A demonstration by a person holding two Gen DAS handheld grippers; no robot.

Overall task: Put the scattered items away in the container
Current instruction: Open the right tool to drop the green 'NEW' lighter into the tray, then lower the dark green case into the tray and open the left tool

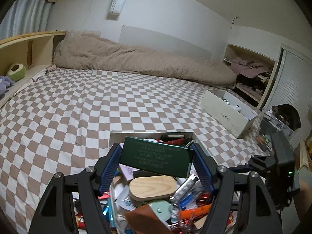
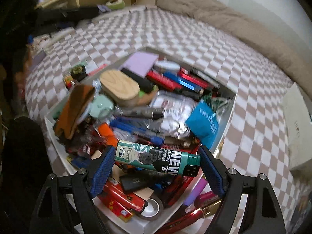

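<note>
A white open box (image 1: 150, 133) lies on the checked bed, heaped with small items, among them an oval wooden lid (image 1: 152, 187). My left gripper (image 1: 156, 150) hovers over the box's near end, shut on a dark green carton (image 1: 156, 159) that spans its two blue pads. In the right wrist view the same box (image 2: 231, 107) fills the middle. My right gripper (image 2: 157, 154) is above its near corner, with a teal tube (image 2: 156, 160) printed "NEW" held crosswise, both ends against the pads.
A second white box (image 1: 228, 115) sits at the bed's right side, near an open closet. A beige duvet (image 1: 136, 62) runs along the far wall. Loose items lie on the sheet beside the box, such as a purple stick (image 2: 197, 192) and a small dark piece (image 2: 78, 72).
</note>
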